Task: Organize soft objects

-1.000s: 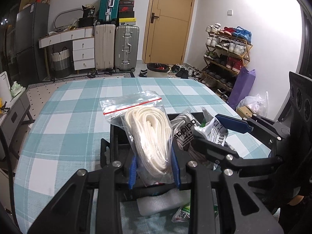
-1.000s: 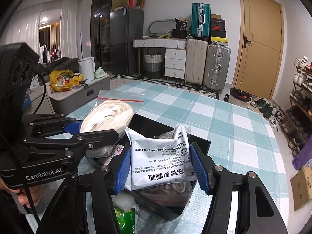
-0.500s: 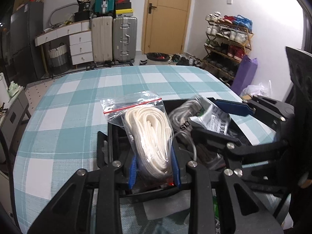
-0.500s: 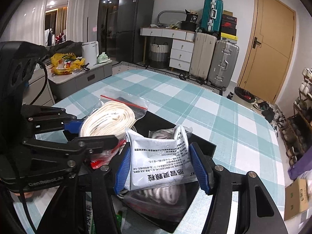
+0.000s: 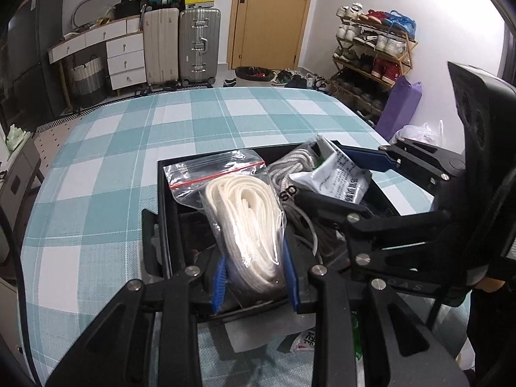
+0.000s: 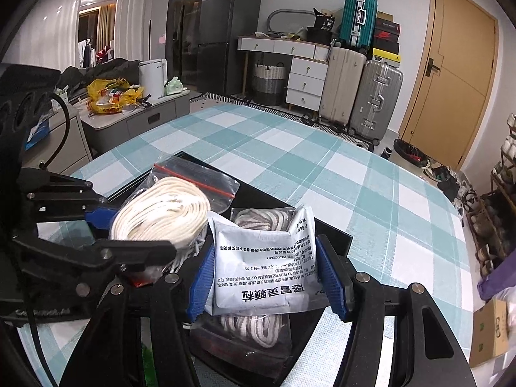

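Observation:
My left gripper (image 5: 255,282) is shut on a clear zip bag of white laces (image 5: 242,222) and holds it inside the black box (image 5: 167,200) on the checked table. The bag also shows in the right wrist view (image 6: 161,211). My right gripper (image 6: 267,285) is shut on a white printed sachet (image 6: 264,269) over the right half of the box (image 6: 335,235). A bag of grey-and-white laces (image 6: 254,325) lies in the box under the sachet. The right gripper shows in the left wrist view (image 5: 342,187).
A white foam piece (image 5: 258,332) and a green-and-white packet (image 5: 322,338) lie on the checked tablecloth (image 5: 113,174) just in front of the box. Suitcases, drawers and a shoe rack stand beyond the table.
Both grippers have moved forward and down with their loads, so the lace bag and the sachet now sit lower, inside the box.

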A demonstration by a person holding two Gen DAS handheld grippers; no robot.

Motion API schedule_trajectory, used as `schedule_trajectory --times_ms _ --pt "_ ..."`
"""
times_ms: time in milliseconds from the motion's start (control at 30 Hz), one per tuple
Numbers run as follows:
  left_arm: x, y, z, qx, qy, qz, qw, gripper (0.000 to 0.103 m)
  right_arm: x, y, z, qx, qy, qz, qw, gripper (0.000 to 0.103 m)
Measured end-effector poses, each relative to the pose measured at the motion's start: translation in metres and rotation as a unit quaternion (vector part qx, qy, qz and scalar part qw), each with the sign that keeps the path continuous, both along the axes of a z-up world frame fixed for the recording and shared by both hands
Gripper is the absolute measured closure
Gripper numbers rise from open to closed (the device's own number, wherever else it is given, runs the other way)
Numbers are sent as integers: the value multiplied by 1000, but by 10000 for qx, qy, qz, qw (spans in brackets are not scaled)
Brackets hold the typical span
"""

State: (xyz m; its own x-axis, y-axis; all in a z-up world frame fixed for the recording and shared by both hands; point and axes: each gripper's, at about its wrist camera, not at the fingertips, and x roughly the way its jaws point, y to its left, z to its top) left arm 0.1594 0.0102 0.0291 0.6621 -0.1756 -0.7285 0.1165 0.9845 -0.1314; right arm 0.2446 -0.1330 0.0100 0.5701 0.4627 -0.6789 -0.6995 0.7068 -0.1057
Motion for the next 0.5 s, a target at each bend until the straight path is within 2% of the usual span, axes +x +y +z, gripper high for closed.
schedule_trajectory --times_ms 33,133,200,267,300,433,500 --pt "-1 1 0 -4 -24 -6 10000 74 -1 1 0 -20 -15 4 10000 44" --pt "-3 1 0 5 -118 -26 9999 72 -2 0 0 -45 -103 -29 9999 32" --pt "-7 1 1 44 -211 -54 9998 65 -5 -5 2 43 -126 -26 9999 26" --pt "-12 3 5 106 -337 9 9994 47 -7 -11 5 99 -142 -105 9998 19" --pt "-15 5 7 65 -385 14 9992 47 -9 -16 5 140 -140 -163 9997 13" --pt "-21 12 13 57 -502 129 9986 43 -16 -38 8 487 -10 -406 9980 4" --pt "-29 14 16 -37 -598 74 9982 34 -22 -46 9 607 14 -490 9969 1"
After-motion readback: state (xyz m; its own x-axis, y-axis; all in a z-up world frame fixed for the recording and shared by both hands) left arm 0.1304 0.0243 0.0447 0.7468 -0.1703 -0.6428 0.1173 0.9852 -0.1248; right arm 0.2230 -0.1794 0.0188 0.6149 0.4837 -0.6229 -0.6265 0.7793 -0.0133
